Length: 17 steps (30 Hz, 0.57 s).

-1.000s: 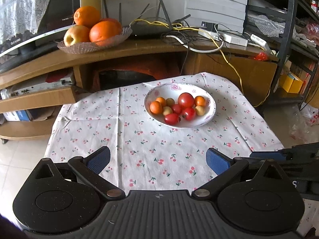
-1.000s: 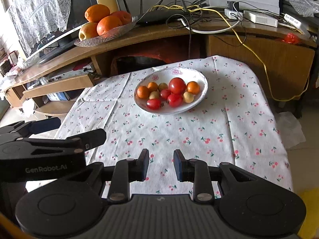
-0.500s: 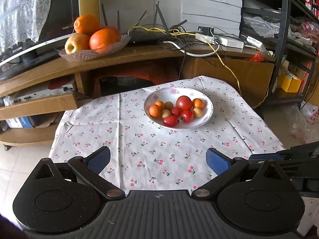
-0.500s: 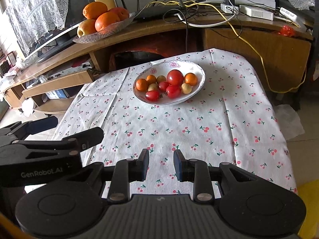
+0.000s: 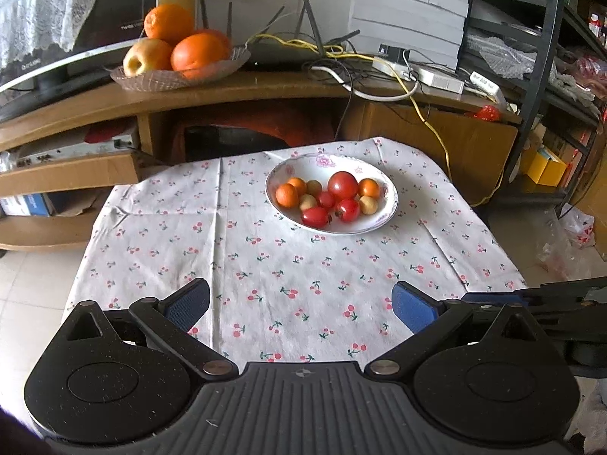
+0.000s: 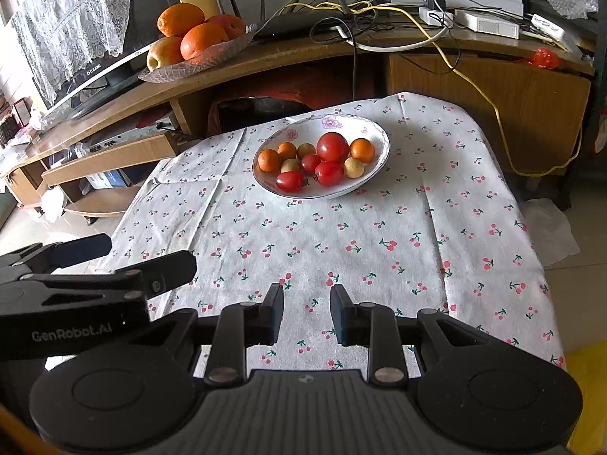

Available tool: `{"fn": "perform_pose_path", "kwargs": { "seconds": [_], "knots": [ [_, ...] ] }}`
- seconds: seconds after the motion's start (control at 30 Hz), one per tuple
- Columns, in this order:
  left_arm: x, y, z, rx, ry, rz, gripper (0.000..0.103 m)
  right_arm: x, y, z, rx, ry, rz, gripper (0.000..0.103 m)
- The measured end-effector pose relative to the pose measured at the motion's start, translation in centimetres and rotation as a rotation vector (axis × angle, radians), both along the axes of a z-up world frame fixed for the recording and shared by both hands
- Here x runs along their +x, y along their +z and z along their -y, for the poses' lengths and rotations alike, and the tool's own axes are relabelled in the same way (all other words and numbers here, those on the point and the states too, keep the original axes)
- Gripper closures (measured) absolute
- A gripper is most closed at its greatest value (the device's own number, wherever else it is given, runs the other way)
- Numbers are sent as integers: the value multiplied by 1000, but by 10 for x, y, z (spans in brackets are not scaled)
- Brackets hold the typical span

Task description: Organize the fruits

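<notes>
Can't see the bench itself anywhere, fully buried under the cherry-print cloth (image 5: pixel 288 273). Near edge of that cloth blocked by the left gripper (image 5: pixel 299 305) body in its own view, same story under the right gripper (image 6: pixel 306 309) in the other. Back of the white bowl (image 6: pixel 373 132) partly hidden by the heaped fruit; undersides of the small red tomatoes (image 6: pixel 328 172) out of sight. Beyond the bowl, the third orange (image 5: pixel 220 36) in the glass dish (image 5: pixel 151 79) mostly tucked behind the front one. Screen lettering left of that dish too small to read. Shelf clutter far right of the bowl cut off and blurry.
</notes>
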State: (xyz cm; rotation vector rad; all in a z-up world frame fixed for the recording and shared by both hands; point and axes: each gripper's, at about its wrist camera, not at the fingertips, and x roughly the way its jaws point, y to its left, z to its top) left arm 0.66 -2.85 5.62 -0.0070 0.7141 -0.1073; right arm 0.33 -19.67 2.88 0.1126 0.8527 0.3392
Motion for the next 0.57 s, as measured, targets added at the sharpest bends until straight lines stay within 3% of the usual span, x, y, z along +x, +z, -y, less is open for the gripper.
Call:
{"fn": "perform_pose_path", "kwargs": {
  "seconds": [0.2, 0.57],
  "knots": [
    [-5, 1, 5, 46, -6, 49, 0, 0, 0, -1, 0, 0, -3, 77],
    [-5, 0, 6, 82, 14, 60, 0, 2, -3, -2, -8, 5, -13, 77]
  ]
}}
